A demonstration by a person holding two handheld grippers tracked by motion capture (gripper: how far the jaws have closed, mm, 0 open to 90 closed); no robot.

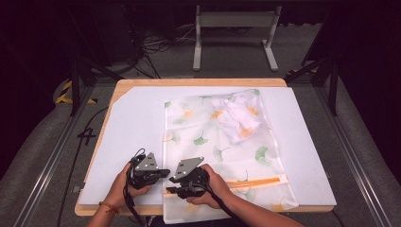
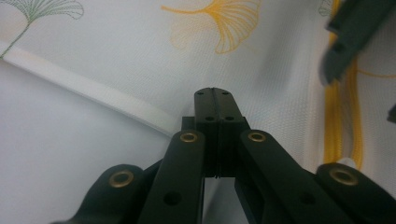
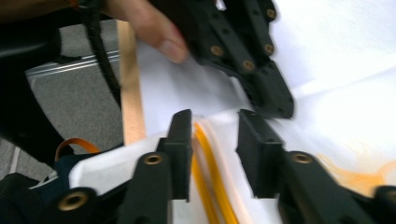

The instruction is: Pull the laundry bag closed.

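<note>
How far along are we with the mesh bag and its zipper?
Done, it seems: a crumpled white garment already lies inside the ginkgo-print mesh bag on the white board. In hand: the right gripper is open with its jaws astride the orange zipper at the bag's near corner; the left gripper is shut beside the bag's white edge. Left: the zipper apparently remains to be pulled; whether it is open I cannot tell.

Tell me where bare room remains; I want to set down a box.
Free: the white board left of the leaf-printed mesh bag, and the strip right of it. Crowded: the near edge, where left gripper and right gripper work.
</note>
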